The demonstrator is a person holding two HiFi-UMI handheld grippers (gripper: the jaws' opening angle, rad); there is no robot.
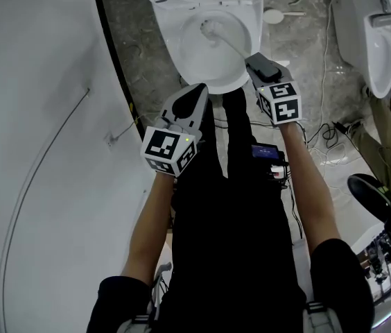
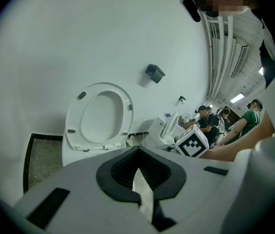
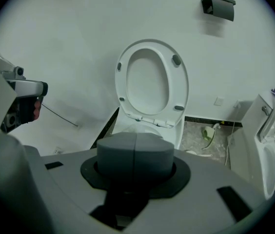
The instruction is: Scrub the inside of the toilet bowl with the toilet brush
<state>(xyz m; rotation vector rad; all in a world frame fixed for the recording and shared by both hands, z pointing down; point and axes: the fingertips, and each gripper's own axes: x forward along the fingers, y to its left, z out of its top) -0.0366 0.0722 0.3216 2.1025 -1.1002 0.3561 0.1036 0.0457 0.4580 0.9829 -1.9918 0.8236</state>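
At the right gripper, the pads sit pressed together along one seam in its own view. The handle does not show there. From the head view the toilet brush runs straight up to this gripper's tip, so I read it as clamped on the handle end.

Left gripper: only a narrow wedge of gap between the pads, nothing in it. It hangs just short of the front rim and is not touching the brush.

Toilet bowl: seat raised against the wall. The brush head lies inside, toward the back left of the basin. Cannot tell whether there is water.

Step in hand, as judged: scrubbing.
- Keep a firm grip so the thin handle does not twist.
- Sweep the head around the wall and under the rim.
- Press lightly to avoid splashing.
- Keep the left gripper clear of the stroke.
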